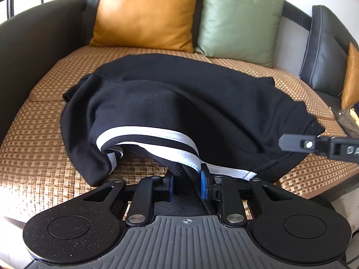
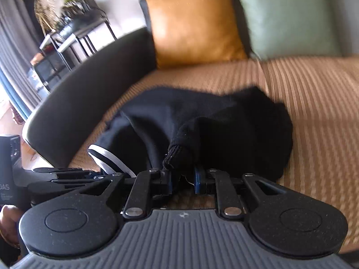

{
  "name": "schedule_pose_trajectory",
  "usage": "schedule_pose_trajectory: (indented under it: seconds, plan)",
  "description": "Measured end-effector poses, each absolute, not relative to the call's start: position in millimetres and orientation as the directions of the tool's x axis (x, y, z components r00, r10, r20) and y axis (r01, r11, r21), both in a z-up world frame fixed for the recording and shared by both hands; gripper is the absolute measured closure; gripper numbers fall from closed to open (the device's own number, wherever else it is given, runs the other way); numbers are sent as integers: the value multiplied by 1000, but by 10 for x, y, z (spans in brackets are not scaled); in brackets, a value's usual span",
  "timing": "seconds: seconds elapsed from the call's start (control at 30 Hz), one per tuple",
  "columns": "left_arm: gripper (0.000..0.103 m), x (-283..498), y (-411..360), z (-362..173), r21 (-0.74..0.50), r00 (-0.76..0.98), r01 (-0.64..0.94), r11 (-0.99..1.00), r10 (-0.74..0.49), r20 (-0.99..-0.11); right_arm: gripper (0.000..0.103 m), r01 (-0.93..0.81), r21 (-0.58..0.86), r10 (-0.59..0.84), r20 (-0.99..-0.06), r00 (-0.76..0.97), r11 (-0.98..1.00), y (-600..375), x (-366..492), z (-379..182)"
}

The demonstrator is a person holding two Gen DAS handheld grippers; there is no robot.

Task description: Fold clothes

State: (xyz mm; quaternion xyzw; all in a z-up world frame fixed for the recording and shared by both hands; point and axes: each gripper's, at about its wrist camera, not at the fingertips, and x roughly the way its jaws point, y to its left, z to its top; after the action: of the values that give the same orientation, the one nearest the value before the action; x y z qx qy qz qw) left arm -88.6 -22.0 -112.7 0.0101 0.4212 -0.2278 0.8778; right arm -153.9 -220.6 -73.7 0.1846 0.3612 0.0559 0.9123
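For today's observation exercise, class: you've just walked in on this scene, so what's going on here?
A person is folding a black garment with white stripes on a sofa covered by a woven mat. Each hand works a two-finger gripper. The left gripper has the striped edge between its fingers, and the right gripper has a ribbed black cuff between its own. An orange cushion and a green cushion lean on the backrest behind.

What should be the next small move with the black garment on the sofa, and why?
Probably lower both held edges onto the woven seat mat and flatten them. The left tool and right tool each grip an edge of the black garment, which still lies bunched and humped in front of the cushions.
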Motion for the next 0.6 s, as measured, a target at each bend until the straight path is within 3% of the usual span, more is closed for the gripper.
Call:
schedule_pose_trajectory:
  seconds: [0.03, 0.17, 0.23, 0.37, 0.5, 0.6]
  plan:
    - [73, -867, -190, -1092, -174, 542, 408, 896, -391, -744, 83, 37, 381, 235, -640, 731, 924, -2202, -1545, -755]
    - [65, -999, -114, -920, -128, 573, 435, 891, -383, -724, 83, 39, 394, 240, -633, 736, 918, -2219, -1550, -706]
    - [50, -1082, -87, -788, -86, 607, 459, 884, -383, -696, 83, 33, 397, 242, -622, 744, 917, -2242, -1535, -643]
    - [44, -1280, -98, -619, 6, 658, 503, 864, -379, -651, 82, 28, 406, 246, -606, 757, 914, -2301, -1494, -565]
    - [30, -1413, -207, -574, 65, 656, 578, 813, -416, -630, 82, 26, 410, 248, -598, 762, 912, -2343, -1425, -504]
    - [29, -1500, -399, -657, 128, 640, 643, 755, -438, -631, 82, 17, 392, 241, -598, 764, 920, -2313, -1340, -432]
